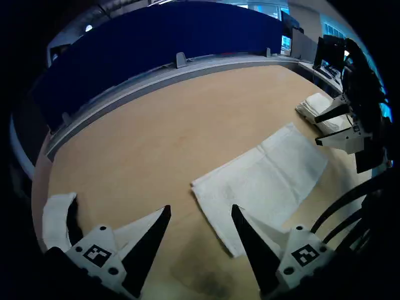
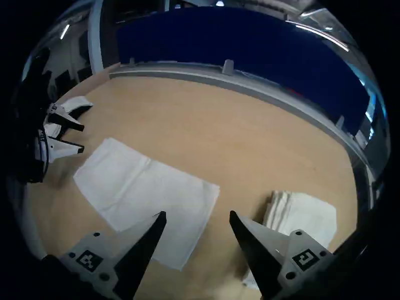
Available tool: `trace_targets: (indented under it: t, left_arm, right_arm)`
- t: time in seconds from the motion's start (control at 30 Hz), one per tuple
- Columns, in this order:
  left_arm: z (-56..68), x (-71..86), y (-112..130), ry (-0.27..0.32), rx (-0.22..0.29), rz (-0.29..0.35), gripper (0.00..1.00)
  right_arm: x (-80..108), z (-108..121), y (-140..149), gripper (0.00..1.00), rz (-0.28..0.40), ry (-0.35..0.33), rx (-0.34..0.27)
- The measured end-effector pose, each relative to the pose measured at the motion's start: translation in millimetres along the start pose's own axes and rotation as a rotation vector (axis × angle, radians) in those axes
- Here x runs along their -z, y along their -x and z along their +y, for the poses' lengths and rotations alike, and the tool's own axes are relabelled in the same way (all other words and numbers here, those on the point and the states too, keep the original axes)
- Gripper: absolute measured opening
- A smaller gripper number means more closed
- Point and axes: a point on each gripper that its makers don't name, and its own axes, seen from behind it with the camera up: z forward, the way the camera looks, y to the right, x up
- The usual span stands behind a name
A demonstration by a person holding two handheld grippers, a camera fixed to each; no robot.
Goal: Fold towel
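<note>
A: Left gripper [image 1: 200,207]?
B: Jaws wide apart, empty, above the towel's [image 1: 270,175] near corner.
A: Right gripper [image 2: 197,213]?
B: Wide apart too, empty, over the towel's other end.
A: Towel?
B: Spread flat on the table [image 1: 165,135], edges uncovered. Bare wood runs to the divider [image 1: 150,40]. A folded stack [image 2: 305,212] lies near, apart.

Plain white towel [image 1: 265,180], tan wood worktop [image 1: 150,140], dark blue partition [image 1: 165,35]; my left tool [image 1: 200,207] and right tool [image 2: 197,213]: white, black fingers [image 1: 150,240], black-and-white square markers [image 1: 96,254].
</note>
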Motion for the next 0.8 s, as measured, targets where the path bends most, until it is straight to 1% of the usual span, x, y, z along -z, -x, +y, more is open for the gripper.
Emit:
trace_targets:
  t: [0.23,0.37,0.5,0.67,0.8]
  left_arm:
    - [-3.2,24.6,18.6,-0.046,0.095,0.020,0.92]
    - [-8.3,43.3,32.9,-0.087,0.153,0.032,0.93]
    - [-14.8,62.5,47.1,-0.135,0.195,0.041,0.93]
    - [-20.5,87.2,67.4,-0.185,0.246,0.045,0.93]
    - [-21.6,106.2,84.2,-0.208,0.294,0.044,0.93]
  right_arm:
    - [10.5,-11.5,18.0,0.98,-0.022,-0.042,0.036]
    - [15.3,-17.3,23.4,0.98,-0.027,-0.072,0.051]
    - [18.7,-21.1,28.7,0.98,-0.041,-0.097,0.069]
    - [21.5,-26.0,38.5,0.98,-0.064,-0.124,0.110]
    - [22.0,-29.4,46.8,0.98,-0.086,-0.143,0.144]
